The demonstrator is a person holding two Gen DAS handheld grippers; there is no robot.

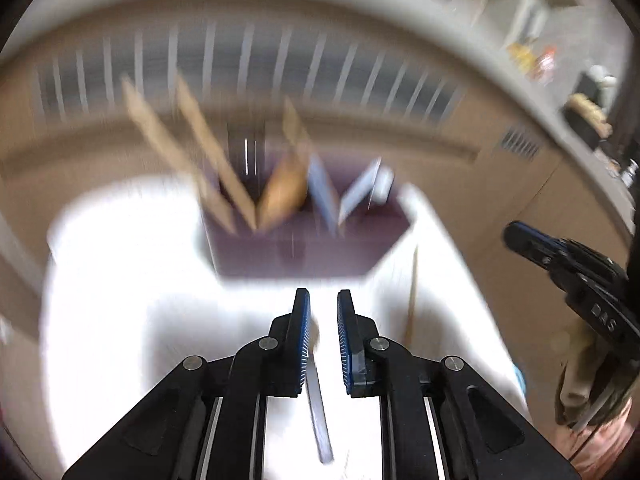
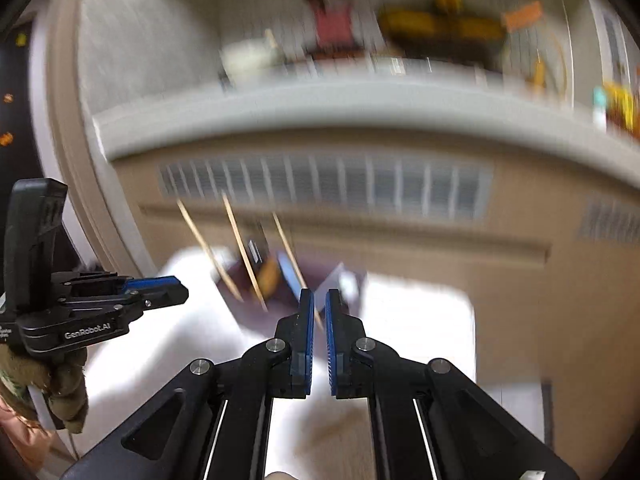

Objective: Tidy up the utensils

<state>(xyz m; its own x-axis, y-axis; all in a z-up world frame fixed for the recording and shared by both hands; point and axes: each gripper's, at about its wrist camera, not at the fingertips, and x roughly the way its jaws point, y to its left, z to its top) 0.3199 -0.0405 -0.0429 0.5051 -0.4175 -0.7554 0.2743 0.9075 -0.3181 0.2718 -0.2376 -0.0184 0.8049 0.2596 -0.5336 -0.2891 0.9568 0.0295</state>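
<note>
On the white bench (image 1: 120,300), toward its far edge, sits a dark purple box (image 1: 304,248) holding the utensils upright and leaning: several pale wooden sticks (image 1: 212,160) fanning out to the left, a brownish wooden piece (image 1: 284,192) in the middle, and blue-grey flat pieces (image 1: 324,196) to the right. Everything there is heavily blurred, so the exact kinds of utensil cannot be told.

The left tool (image 1: 323,312) hovers over the bench just in front of the box, its blue-padded jaws a narrow gap apart. A thin grey metal strip (image 1: 318,412) shows below and between the jaws; whether the pads press on it cannot be told, and it looks to lie apart from them.

The right tool (image 2: 320,300) points toward the same box from the right side, its jaws drawn together with only a sliver between the pads and nothing in them. From the right wrist view, the left tool appears at the left edge, held by a gloved hand (image 2: 60,392). Behind the bench runs a beige wall with a slatted vent (image 2: 328,188).
</note>
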